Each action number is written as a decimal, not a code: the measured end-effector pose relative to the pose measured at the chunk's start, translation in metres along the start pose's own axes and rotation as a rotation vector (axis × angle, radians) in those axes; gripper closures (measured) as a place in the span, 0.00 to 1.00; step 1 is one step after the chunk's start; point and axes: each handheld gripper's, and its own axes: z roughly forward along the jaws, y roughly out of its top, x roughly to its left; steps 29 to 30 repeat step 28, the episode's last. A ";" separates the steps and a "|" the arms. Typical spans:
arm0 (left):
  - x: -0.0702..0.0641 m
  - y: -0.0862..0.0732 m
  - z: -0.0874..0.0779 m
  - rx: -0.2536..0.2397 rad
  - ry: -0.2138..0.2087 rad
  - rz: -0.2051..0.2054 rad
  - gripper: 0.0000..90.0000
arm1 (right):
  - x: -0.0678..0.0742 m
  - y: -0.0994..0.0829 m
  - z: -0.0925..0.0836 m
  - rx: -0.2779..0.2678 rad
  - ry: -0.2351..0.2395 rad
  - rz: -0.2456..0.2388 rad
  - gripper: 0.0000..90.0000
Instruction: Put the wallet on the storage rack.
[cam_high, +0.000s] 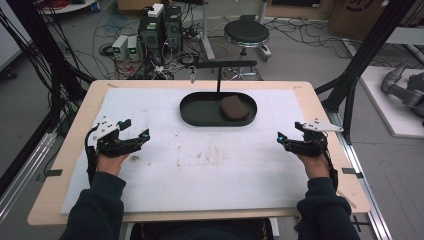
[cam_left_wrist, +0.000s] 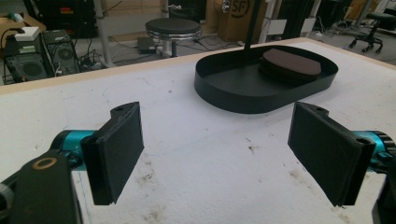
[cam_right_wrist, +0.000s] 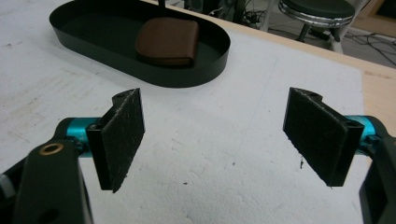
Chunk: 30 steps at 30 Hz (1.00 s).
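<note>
Brown leather wallet (cam_high: 234, 108) lies at the right end of the black oval metal tray (cam_high: 200, 112), far side of my worktop (cam_high: 200, 165); my left gripper (cam_high: 136, 133) and right gripper (cam_high: 287, 139) hover near opposite edges, jaws spread wide, empty; bare white mat between.

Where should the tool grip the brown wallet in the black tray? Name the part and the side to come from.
Grip the brown wallet across its two long edges, coming straight down from above. It lies flat in the right half of the black tray, whose upright wall blocks a level approach. The right tool, jaws open, is likely the handier one.
</note>
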 end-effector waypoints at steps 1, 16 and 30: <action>0.000 0.000 0.000 0.002 -0.001 0.006 0.20 | 0.000 0.000 -0.001 -0.003 0.000 0.007 0.23; 0.000 -0.001 -0.002 0.000 -0.004 0.001 0.20 | 0.003 -0.006 0.002 0.010 0.004 0.003 0.23; 0.001 -0.001 0.000 0.002 -0.004 -0.001 0.20 | 0.001 -0.007 0.004 0.011 -0.001 -0.002 0.23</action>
